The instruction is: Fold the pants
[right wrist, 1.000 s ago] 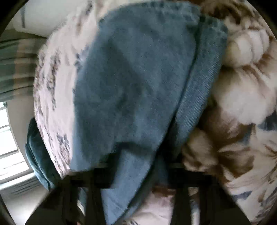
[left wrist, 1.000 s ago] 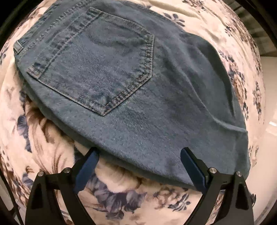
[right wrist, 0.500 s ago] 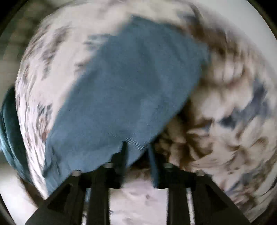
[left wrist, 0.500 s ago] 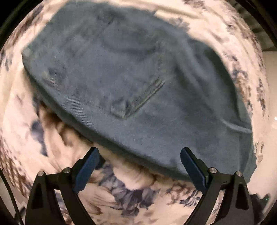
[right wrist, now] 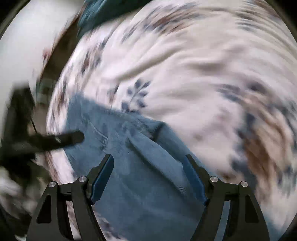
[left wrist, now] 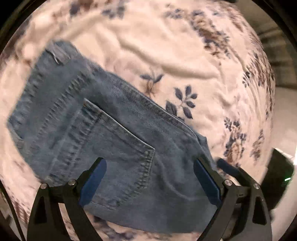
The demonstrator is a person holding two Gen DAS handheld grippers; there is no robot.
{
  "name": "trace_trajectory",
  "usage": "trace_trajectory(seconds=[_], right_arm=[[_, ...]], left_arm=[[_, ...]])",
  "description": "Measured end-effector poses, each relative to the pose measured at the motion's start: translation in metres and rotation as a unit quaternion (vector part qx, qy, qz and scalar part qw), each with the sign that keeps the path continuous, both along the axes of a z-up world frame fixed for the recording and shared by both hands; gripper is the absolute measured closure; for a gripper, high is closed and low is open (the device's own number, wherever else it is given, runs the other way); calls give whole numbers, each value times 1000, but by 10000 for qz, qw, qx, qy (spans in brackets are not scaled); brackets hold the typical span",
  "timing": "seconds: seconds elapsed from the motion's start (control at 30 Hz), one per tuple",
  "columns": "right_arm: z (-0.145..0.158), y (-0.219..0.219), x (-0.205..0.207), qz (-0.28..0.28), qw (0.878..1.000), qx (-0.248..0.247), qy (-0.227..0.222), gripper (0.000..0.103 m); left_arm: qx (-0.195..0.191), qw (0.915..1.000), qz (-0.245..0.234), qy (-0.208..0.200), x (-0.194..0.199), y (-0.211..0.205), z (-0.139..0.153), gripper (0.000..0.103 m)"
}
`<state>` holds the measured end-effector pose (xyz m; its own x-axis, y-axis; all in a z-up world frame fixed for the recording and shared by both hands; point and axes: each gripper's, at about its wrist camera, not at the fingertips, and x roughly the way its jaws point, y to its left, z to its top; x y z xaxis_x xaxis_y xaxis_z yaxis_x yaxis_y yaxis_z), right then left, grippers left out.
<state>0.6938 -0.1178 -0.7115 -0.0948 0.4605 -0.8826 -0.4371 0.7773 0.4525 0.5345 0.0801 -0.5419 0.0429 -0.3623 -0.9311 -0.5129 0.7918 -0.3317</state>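
Blue denim pants point(left wrist: 104, 133) lie folded on the floral bedspread point(left wrist: 176, 55), back pocket and waistband showing in the left wrist view. My left gripper point(left wrist: 149, 166) is open and empty, hovering over the pocket area. In the blurred right wrist view the pants point(right wrist: 141, 170) fill the lower middle. My right gripper point(right wrist: 148, 163) is open and empty just above them. The dark fingers point(right wrist: 63, 139) of the other gripper reach in from the left.
The bedspread point(right wrist: 194, 64) has ridges and wrinkles beyond the pants. A teal cloth point(right wrist: 104, 11) lies at the bed's far edge. The bed edge and pale floor point(left wrist: 284, 120) show at the right. The other gripper's dark body point(left wrist: 278, 178) is close at the lower right.
My right gripper has opened and let go of the denim, and swung round over the folded pants. My left gripper has moved over the pocket, still open. Both views are motion-blurred.
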Motion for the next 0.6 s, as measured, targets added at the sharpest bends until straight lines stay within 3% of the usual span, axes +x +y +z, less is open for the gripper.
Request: trace_trajectory(seconds=[0.03, 0.07, 0.1, 0.33, 0.5, 0.53, 0.57, 0.6], right_arm=[[-5, 10, 0, 199, 9996, -196, -80, 45], [-9, 14, 2, 272, 9992, -277, -66, 85], [-9, 11, -1, 204, 9995, -227, -54, 92], [34, -6, -49, -35, 9963, 434, -744, 96], [47, 13, -81, 269, 9921, 630, -1049, 97], [47, 16, -85, 309, 9919, 614, -1070, 97], [45, 17, -87, 348, 9922, 597, -1037, 97], [40, 17, -87, 403, 9935, 596, -881, 97]], left_arm=[[-128, 9998, 59, 123, 0, -1, -2, 7], [-307, 9992, 91, 227, -1, -1, -3, 7], [-455, 9984, 96, 322, 0, -4, -6, 7], [-1267, 9903, -17, 577, -3, -39, -7, 7], [-774, 9935, -376, 742, -1, -58, -21, 8], [-678, 9945, -409, 691, -1, -58, -25, 20], [-626, 9951, -451, 619, -1, -58, -26, 44], [-586, 9953, -495, 597, -1, -58, -28, 49]])
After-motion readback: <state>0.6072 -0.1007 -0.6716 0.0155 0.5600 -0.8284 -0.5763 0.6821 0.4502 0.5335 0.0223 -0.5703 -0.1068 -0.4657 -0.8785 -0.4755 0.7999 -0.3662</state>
